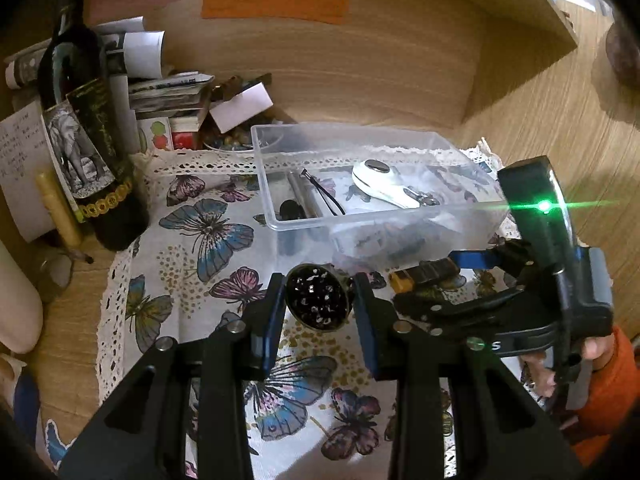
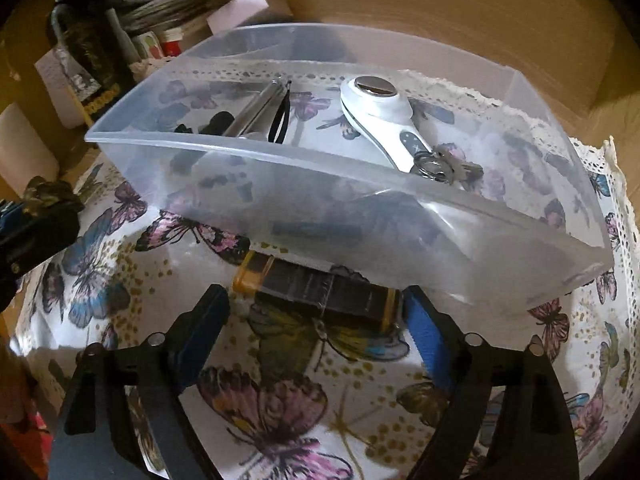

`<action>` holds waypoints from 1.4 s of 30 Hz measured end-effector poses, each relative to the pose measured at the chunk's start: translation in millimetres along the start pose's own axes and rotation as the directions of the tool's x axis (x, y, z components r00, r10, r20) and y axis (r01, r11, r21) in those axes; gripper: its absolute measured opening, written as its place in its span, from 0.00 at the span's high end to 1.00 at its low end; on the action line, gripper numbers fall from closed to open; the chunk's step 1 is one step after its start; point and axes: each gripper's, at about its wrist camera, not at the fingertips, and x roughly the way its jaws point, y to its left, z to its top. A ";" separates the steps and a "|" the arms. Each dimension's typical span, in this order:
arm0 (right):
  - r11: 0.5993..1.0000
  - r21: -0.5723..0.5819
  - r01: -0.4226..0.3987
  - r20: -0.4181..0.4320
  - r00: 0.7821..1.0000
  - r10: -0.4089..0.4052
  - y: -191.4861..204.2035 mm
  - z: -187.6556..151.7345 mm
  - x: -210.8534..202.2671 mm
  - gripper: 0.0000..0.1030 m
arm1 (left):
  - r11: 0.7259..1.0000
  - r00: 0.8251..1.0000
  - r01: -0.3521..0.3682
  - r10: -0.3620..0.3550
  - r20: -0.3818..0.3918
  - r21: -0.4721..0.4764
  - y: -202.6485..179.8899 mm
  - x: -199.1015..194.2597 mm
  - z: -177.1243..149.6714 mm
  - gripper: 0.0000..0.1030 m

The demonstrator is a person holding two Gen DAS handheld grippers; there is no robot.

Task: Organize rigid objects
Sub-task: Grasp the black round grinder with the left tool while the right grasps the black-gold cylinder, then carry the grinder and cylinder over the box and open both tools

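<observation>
A round, dark disc-shaped object [image 1: 319, 298] flecked with pale, glinting spots is clamped between the jaws of the left gripper [image 1: 320, 300], held above a butterfly-print cloth [image 1: 208, 240] just in front of a clear plastic bin [image 1: 280, 222]. The disc has a bronze-toned rim and tilts its speckled face toward the camera.

Beside the bin's near wall, on the cloth, lies a dark rectangular block with amber-yellow ends [image 2: 320, 292]. The right gripper [image 2: 316, 320] is spread wide around it, one blue-padded finger at each end; whether the pads touch it cannot be told. In the left wrist view the same block [image 1: 424, 276] sits just right of the held disc, with the right gripper's body and a green indicator light above it.

Inside the bin rest a white handheld device with a round metal disc at its head [image 2: 376, 112], a ring of keys [image 2: 440, 168] at its handle end, a silver metal rod [image 2: 252, 114], a black cord loop [image 2: 280, 120] and a small black item [image 2: 218, 122].

Left of the bin stands a dark wine bottle [image 1: 92, 140] whose label shows an elephant; its gold lettering cannot be read. Beside the bottle is a handwritten note [image 1: 24, 152], illegible. Behind the bin are stacked papers and boxes [image 1: 168, 92] against a wooden wall bearing an orange paper [image 1: 276, 0].
</observation>
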 end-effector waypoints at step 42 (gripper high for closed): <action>0.998 0.010 0.054 0.332 0.942 -0.054 -31.6 47.0 -84.5 0.20 | 0.995 0.992 -0.098 0.096 0.087 0.014 -12.8 12.4 73.5 0.68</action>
